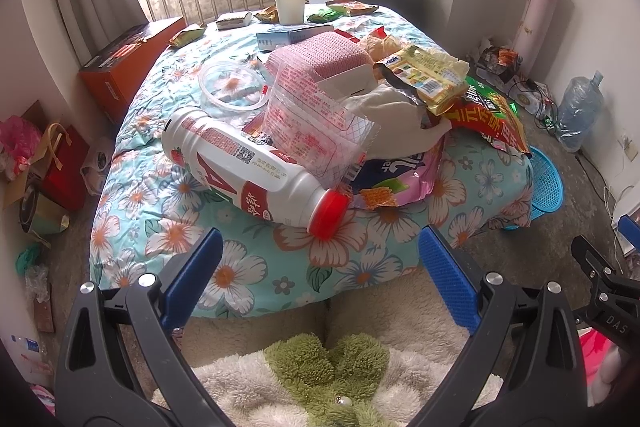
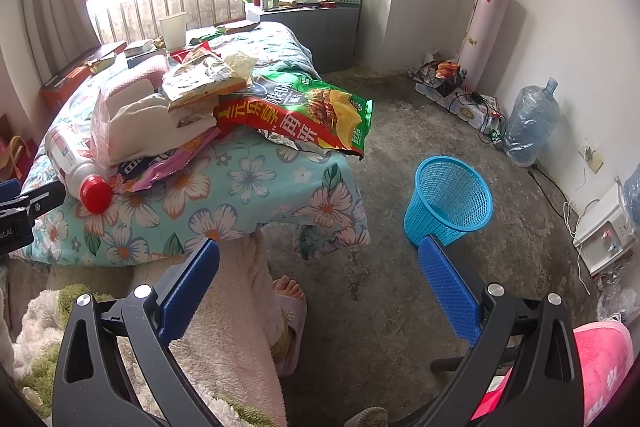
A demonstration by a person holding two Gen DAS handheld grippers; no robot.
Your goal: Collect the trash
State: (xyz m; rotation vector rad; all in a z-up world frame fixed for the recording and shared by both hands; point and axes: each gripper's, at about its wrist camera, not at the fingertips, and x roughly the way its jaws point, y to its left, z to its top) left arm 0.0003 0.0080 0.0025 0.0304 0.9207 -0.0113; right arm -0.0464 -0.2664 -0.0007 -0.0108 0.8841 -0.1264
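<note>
Both grippers stand wide apart and hold nothing; the left gripper (image 1: pixel 320 283) hangs over the near edge of the flowered bed (image 1: pixel 168 195), the right gripper (image 2: pixel 320 281) over the bare floor (image 2: pixel 400 155) beside it. From left to right on the bed: a white bottle (image 1: pixel 248 167) lies on its side, its red cap (image 1: pixel 329 213) towards the left gripper; clear plastic packaging (image 1: pixel 316 123) leans on it; a white glove (image 2: pixel 148 127) rests on the heap of wrappers; a green chip bag (image 2: pixel 312 115) overhangs the bed's right edge. On the floor, well apart from the bed, stands a blue basket (image 2: pixel 450 201), tilted and empty, just beyond the right gripper's right finger.
</note>
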